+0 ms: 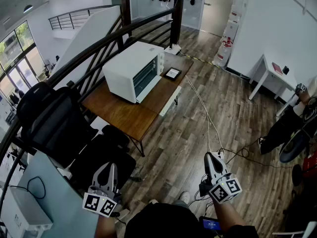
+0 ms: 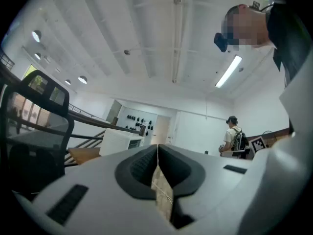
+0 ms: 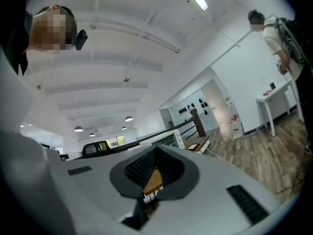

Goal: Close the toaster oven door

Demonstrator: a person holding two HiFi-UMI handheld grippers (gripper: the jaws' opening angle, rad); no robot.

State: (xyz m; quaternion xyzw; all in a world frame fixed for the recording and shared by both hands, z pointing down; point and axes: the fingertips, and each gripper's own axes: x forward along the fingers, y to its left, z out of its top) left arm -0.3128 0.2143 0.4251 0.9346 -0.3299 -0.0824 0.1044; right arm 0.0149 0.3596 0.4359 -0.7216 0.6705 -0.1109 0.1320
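Note:
The white toaster oven (image 1: 132,68) stands on a wooden table (image 1: 124,115) by the stair railing, its glass front facing right. Whether its door is fully closed I cannot tell from this distance. Both grippers are held low, close to my body and far from the oven. My left gripper (image 1: 113,166) is shut and empty. So is my right gripper (image 1: 210,155). In the left gripper view the shut jaws (image 2: 157,151) point toward the oven (image 2: 120,140) and the ceiling. In the right gripper view the shut jaws (image 3: 155,154) aim upward, with the oven (image 3: 159,140) small behind them.
Black office chairs (image 1: 49,123) stand left of the table, along the dark railing (image 1: 99,46). A small framed tablet (image 1: 172,74) lies on the table. A white cable (image 1: 208,123) runs across the wood floor. A white side table (image 1: 270,71) and a seated person (image 1: 292,123) are at the right.

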